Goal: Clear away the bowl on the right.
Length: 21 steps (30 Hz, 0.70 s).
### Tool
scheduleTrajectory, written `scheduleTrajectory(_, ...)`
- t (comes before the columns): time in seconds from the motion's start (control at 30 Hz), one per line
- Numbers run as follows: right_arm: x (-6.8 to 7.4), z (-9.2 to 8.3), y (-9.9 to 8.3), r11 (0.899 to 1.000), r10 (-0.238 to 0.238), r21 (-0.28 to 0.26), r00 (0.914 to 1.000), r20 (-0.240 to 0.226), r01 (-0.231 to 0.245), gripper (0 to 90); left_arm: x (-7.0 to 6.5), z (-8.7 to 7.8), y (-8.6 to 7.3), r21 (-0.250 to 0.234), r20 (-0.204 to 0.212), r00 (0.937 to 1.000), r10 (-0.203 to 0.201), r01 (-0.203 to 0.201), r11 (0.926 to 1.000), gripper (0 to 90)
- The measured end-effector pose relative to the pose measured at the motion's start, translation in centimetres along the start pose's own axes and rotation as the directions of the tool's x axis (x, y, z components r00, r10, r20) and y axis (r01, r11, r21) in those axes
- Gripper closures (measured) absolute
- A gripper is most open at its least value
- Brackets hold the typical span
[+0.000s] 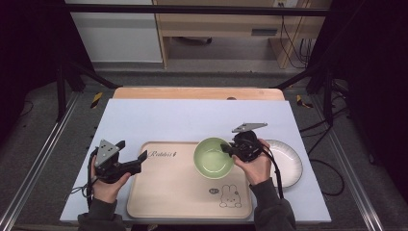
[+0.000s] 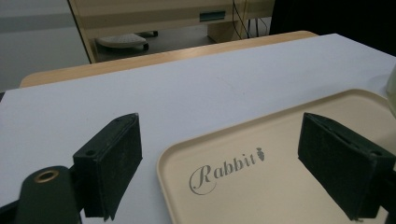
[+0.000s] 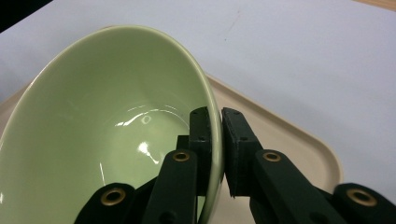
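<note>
Glossy glazed green bowl (image 3: pixel 107 135), matt smooth beige plastic tray (image 2: pixel 280 186), matt pale table cover (image 1: pixel 192 120).

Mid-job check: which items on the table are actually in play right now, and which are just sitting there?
In play:
- green bowl, its rim pinched by the right gripper
- beige tray under the bowl
- left gripper, open at the tray's left edge

Sitting idle:
- white plate, right of the tray

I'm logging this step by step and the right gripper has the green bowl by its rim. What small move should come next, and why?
Probably lower the green bowl flat onto the tray, then open. The right gripper pinches the bowl's rim, one of its fingers inside the wall, and in the right gripper view the bowl looks tilted above the tray. The left gripper is open at the tray's left edge, holding nothing.
</note>
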State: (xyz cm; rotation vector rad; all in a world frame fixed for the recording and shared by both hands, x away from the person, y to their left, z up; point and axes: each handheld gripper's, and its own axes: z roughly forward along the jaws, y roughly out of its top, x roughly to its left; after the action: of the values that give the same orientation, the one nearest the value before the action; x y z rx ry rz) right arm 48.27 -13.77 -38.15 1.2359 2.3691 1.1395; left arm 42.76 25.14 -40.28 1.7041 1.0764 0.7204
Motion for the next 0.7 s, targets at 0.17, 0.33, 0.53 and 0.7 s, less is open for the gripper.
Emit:
scheduleTrajectory(0.17,0.0,0.4,0.1,1.0,-0.01,0.003,0.9999,-0.005,0.01,83.1,0.0,0.0,0.0,0.0,0.0,1.0,-0.002,0.002,1.0,13.2)
scheduleTrajectory(0.33,0.2,0.7,0.2,1.0,-0.017,0.005,0.9998,-0.008,0.017,83.1,0.0,0.0,0.0,0.001,0.0,1.0,-0.002,0.002,1.0,13.2)
scheduleTrajectory(0.53,0.5,1.3,0.4,1.0,-0.011,0.012,0.9999,-0.011,0.012,83.1,0.1,0.0,0.0,0.0,0.0,1.0,-0.004,0.004,1.0,13.2)
scheduleTrajectory(0.7,0.7,2.0,0.5,1.0,-0.017,0.012,0.9998,-0.011,0.017,83.1,0.0,0.0,0.0,-0.002,0.001,1.0,-0.006,0.006,1.0,13.2)
